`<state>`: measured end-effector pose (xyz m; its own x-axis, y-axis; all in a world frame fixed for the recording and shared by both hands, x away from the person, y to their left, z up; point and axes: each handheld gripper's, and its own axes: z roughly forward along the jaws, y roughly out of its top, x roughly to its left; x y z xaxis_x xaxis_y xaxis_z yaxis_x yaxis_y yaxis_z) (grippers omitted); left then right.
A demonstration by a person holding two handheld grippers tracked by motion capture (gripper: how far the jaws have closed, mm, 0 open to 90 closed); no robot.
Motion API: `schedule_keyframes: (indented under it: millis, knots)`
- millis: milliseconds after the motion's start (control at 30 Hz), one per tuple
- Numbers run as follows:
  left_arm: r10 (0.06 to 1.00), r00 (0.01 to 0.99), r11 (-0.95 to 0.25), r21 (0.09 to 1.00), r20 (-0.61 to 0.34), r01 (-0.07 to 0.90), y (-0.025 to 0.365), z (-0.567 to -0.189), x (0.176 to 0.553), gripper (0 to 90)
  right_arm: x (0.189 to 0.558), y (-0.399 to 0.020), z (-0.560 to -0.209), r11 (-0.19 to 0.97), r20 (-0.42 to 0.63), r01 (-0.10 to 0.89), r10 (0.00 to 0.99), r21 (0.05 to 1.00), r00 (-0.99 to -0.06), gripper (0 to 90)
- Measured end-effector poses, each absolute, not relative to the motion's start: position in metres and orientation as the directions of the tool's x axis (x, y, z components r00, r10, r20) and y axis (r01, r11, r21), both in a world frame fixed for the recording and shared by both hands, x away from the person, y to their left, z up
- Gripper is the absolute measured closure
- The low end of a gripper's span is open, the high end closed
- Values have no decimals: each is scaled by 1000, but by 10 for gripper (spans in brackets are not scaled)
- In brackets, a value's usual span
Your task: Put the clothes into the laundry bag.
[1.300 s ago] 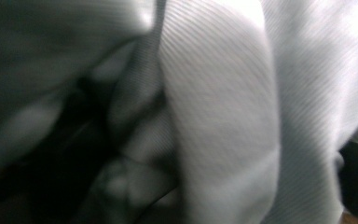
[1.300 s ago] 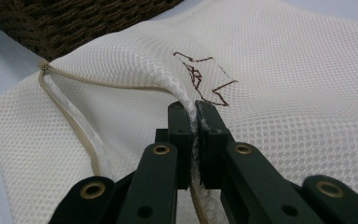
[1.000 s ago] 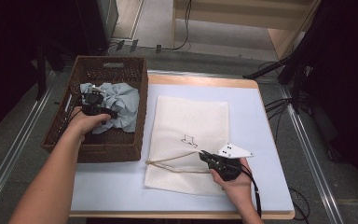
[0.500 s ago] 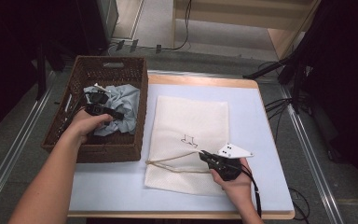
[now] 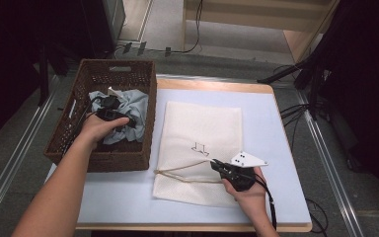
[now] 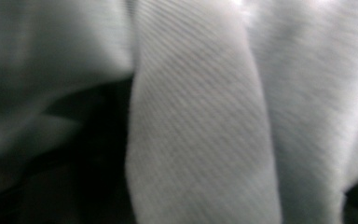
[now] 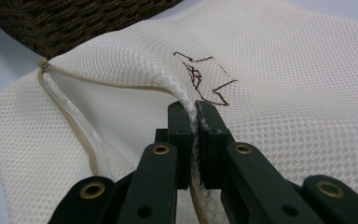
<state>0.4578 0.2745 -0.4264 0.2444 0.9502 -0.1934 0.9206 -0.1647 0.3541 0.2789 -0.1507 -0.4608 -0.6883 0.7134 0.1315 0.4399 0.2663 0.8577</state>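
You are not showing any readable words, brand names or numbers here. The one sign is a dark outlined arrow-like mark [image 5: 200, 148] drawn on the white mesh bag [image 5: 197, 123], and in the right gripper view it is appearing as a jagged brown outline [image 7: 204, 77] on the mesh.

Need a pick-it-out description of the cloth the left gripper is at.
Start at the dark brown woven wicker basket on the table's left side. Inside lies a crumpled pale grey-blue ribbed fabric garment. It is the soft bundle in the basket, unlike the flat cream mesh bag beside it.
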Motion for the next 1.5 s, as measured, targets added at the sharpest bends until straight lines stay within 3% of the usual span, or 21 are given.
schedule_keyframes:
  millis: [200, 367, 633, 1033, 1167, 1500]
  knots:
    - [955, 267, -206, 356, -130, 912, 275, -423, 455, 625, 278, -151, -461, 266, 130, 437, 713, 859, -689, 861]
    - [952, 279, -220, 344, -130, 913, 273, -419, 453, 725, 279, -151, -462, 268, 132, 440, 711, 857, -690, 864]
    - [925, 337, -263, 343, -176, 902, 274, -407, 446, 750, 280, -152, -462, 265, 140, 442, 706, 857, -695, 869]
    - [899, 379, -235, 489, -219, 840, 270, -378, 421, 754, 279, -151, -461, 261, 139, 436, 704, 861, -696, 869]
    - [891, 346, -142, 544, -294, 827, 274, -366, 414, 753, 278, -151, -460, 259, 136, 433, 706, 864, -695, 870]
    - [899, 373, -114, 702, -228, 703, 268, -348, 381, 754, 278, -151, -460, 257, 137, 432, 706, 865, -694, 872]
